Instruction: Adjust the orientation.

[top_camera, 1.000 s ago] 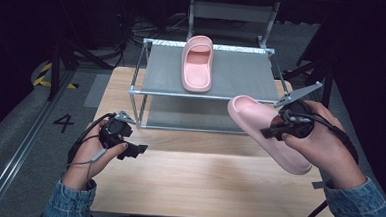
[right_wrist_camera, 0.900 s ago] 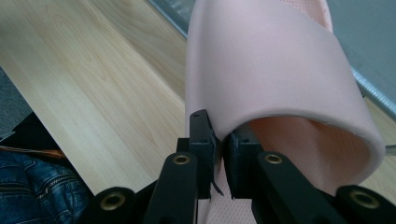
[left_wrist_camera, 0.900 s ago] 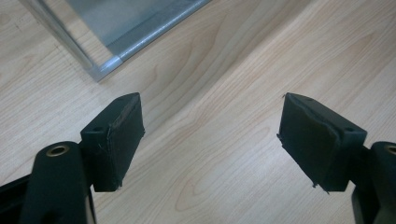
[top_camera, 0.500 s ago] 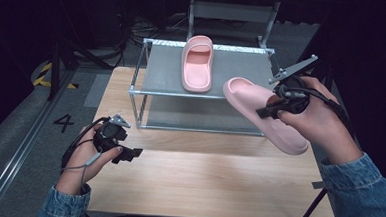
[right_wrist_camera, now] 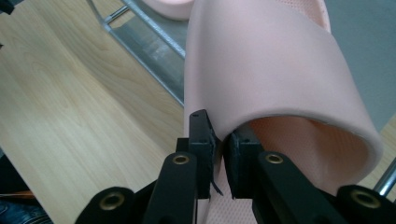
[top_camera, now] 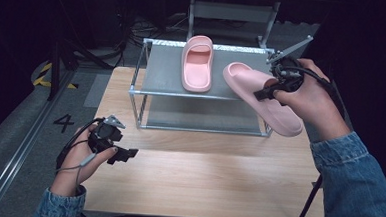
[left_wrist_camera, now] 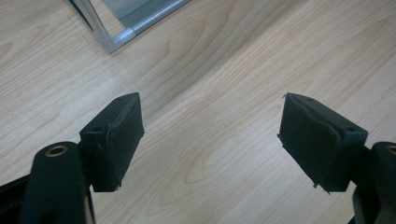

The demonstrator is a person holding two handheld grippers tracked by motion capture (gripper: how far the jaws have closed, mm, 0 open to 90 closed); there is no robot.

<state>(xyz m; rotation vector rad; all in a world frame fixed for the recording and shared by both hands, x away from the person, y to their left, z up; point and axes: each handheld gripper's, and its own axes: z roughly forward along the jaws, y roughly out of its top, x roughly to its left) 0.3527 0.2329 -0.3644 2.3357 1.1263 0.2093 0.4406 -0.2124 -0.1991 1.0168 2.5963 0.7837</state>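
Right tool is gripping a pink slipper by the edge of its strap; in the right gripper view the jaws are sitting nearly closed with the strap edge pinched between them. In the high view the slipper is hanging in the air at centre right of the frame, toe pointing toward the upper left, over the right front corner of the metal rack. Its toe end is overlapping the rack's top shelf; I cannot tell whether it is touching the shelf.

Second pink slipper is lying on the top shelf, upper centre of the frame, sole down, just left of the held one and apart from it. The lower shelf is showing nothing on it.

Left tool is sitting low at the lower left of the frame, over the table, well apart from the rack and both slippers. In the left gripper view its jaws are standing wide apart with bare wood between them, and a corner of the rack's foot is showing at the upper left.
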